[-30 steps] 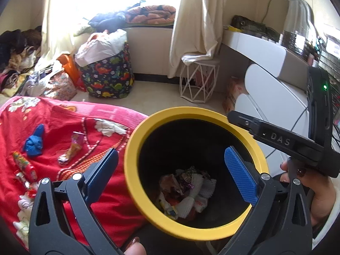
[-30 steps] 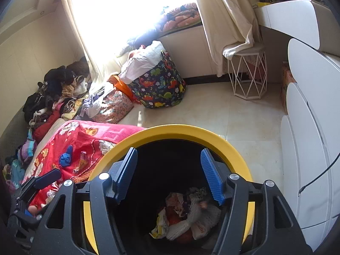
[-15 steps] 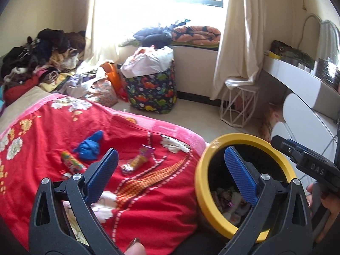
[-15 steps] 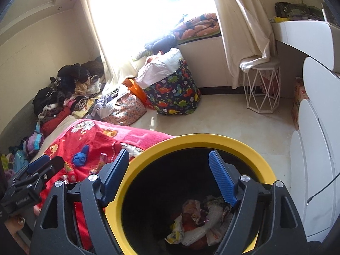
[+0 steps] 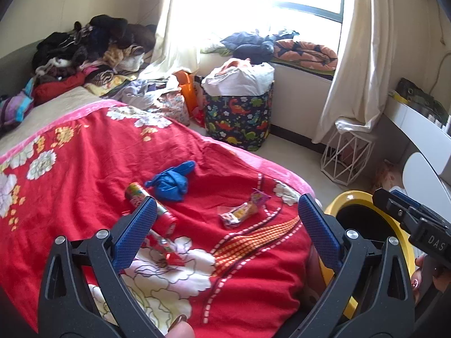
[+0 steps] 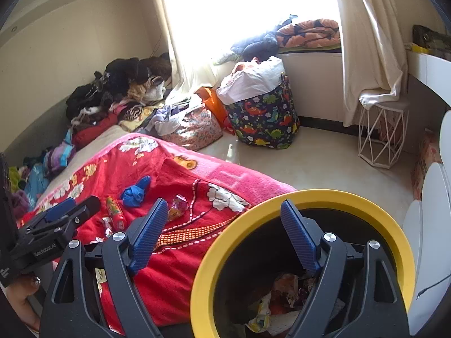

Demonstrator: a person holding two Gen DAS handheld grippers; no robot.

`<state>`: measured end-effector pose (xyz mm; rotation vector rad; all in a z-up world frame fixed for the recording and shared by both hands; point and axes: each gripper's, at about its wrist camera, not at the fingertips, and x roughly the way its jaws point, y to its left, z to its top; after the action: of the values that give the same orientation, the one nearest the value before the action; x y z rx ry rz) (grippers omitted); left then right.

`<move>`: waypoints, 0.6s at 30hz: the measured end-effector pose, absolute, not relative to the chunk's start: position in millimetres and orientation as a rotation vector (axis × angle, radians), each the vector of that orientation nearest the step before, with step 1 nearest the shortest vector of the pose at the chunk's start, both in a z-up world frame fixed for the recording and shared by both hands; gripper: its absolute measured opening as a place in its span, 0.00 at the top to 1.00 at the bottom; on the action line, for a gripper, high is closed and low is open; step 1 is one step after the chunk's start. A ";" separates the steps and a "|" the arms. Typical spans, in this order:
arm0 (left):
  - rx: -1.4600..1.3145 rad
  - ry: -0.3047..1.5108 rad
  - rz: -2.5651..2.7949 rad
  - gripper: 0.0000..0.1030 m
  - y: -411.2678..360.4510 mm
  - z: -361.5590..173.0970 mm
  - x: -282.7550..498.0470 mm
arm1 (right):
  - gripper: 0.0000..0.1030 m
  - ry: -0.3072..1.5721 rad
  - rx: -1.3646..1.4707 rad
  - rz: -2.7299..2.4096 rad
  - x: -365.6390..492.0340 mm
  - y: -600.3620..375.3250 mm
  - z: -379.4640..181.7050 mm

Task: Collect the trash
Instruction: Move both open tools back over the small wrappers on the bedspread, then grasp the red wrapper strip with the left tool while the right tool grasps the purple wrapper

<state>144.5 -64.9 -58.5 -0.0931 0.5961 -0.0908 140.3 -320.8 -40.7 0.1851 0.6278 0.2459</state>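
Both grippers have swung away from the yellow-rimmed bin [image 6: 304, 200] toward the red blanket [image 5: 84, 186]. The left gripper [image 5: 225, 225] hangs wide open and empty over the blanket's near edge. The right gripper [image 6: 222, 236] straddles the bin's rim, its jaws opening with nothing pinched. A blue crumpled glove [image 5: 172, 181], a candy tube [image 5: 149, 208] and a wrapper [image 5: 243, 211] lie mid-blanket; crumpled wrappers [image 6: 282, 304] sit in the bin.
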 end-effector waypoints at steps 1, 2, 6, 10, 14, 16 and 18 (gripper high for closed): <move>-0.102 0.598 -0.085 0.11 -60.5 -59.8 145.5 | 0.23 0.637 0.171 0.256 144.0 -314.3 -42.5; -0.113 0.601 -0.077 0.11 -55.2 -61.2 146.5 | 0.23 0.647 0.162 0.264 147.4 -308.3 -44.4; -0.158 0.632 -0.042 0.11 -34.1 -69.3 151.0 | 0.23 0.688 0.152 0.303 164.0 -287.5 -53.8; -0.202 0.671 -0.020 0.14 -17.5 -81.4 154.9 | 0.23 0.735 0.139 0.338 183.2 -267.1 -63.9; -0.260 0.712 -0.002 0.23 -3.1 -93.5 158.3 | 0.23 0.792 0.149 0.365 203.6 -251.5 -76.8; -0.280 0.726 0.002 0.27 1.4 -98.3 160.2 | 0.23 0.826 0.152 0.367 214.8 -244.5 -83.8; -0.296 0.740 0.003 0.30 5.2 -103.3 162.2 | 0.25 0.847 0.152 0.371 224.5 -236.5 -90.0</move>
<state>162.2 5.2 -103.3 -0.2961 0.7403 0.0035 224.5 -236.5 -90.0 0.1523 0.8469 0.3711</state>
